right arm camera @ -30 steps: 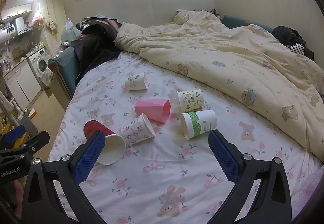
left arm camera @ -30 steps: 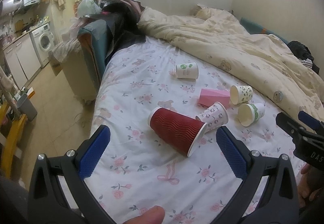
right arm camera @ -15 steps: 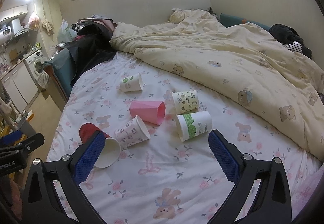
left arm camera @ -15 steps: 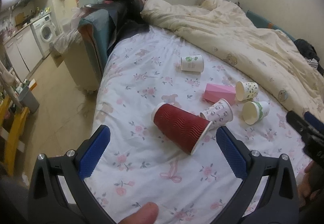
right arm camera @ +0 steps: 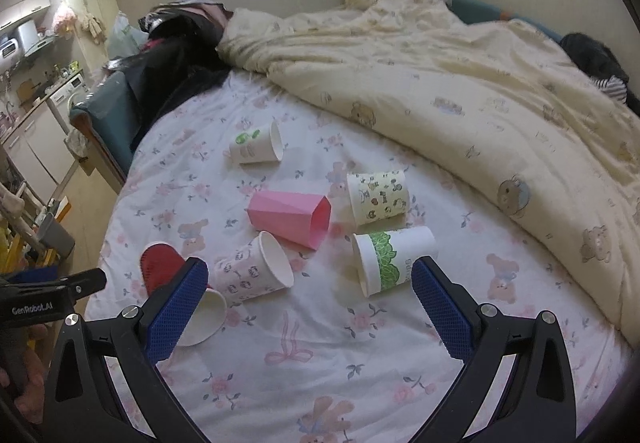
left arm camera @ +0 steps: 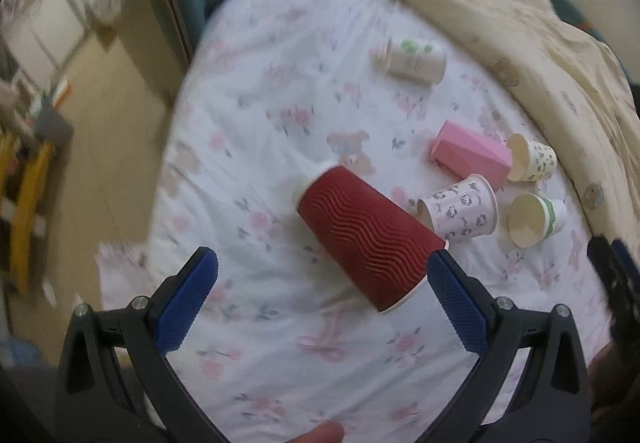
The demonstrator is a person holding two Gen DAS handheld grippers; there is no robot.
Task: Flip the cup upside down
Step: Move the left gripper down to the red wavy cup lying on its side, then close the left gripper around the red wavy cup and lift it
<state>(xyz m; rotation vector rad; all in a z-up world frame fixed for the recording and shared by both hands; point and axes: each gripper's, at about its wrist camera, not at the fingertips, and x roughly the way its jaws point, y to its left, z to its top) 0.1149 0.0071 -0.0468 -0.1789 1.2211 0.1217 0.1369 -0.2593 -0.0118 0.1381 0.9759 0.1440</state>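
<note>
Red ripple-wall paper cup lying on its side near the bed's front edge, light and crushable, best gripped gently across its mid-wall; left gripper and right gripper both spread apart, empty.

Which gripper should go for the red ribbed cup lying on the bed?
Left. The left gripper is open with the red ribbed cup just ahead, near its right finger. The right gripper faces other cups.
</note>
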